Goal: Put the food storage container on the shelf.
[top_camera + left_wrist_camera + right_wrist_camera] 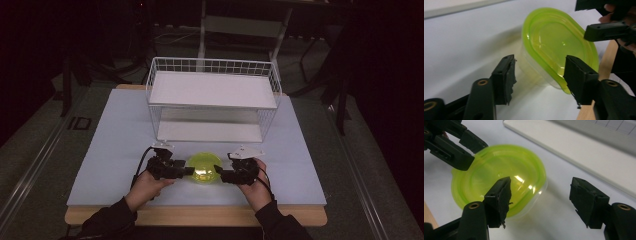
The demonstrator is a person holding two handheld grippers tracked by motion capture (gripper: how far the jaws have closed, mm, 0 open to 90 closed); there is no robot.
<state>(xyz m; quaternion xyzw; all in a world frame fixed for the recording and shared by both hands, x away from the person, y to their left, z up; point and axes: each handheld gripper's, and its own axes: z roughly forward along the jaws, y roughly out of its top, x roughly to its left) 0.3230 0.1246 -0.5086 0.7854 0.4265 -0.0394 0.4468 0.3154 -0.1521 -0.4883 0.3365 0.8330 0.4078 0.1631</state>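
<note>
High view: a clear plastic container with a yellow-green lid [204, 168] sits on the pale table mat [115, 150], near the front edge, just in front of the white 2-tier wire rack [212, 100]. Left gripper [186, 171] comes at it from the left, right gripper [219, 173] from the right; both tips sit at the lid's rim.

Left gripper view: jaws part-open, straddling the container's near side. Pads are not pressing on it; the right pad overlaps the lid edge, and contact there cannot be told.

Right gripper view: jaws wide. 1 pad lies over the lid, the other stands well clear above bare mat. Nothing is gripped.

Risks, as judged from here:
- Lid is smooth and domed, and the wall below is clear and thin. A pinch on the rim alone could slip off or pop the lid loose.
- Uneven closing of the 2 grippers could push the container sideways along the mat, or tip it.
- The rack's lower shelf is close behind; a shove forward could knock the container into it.
</note>
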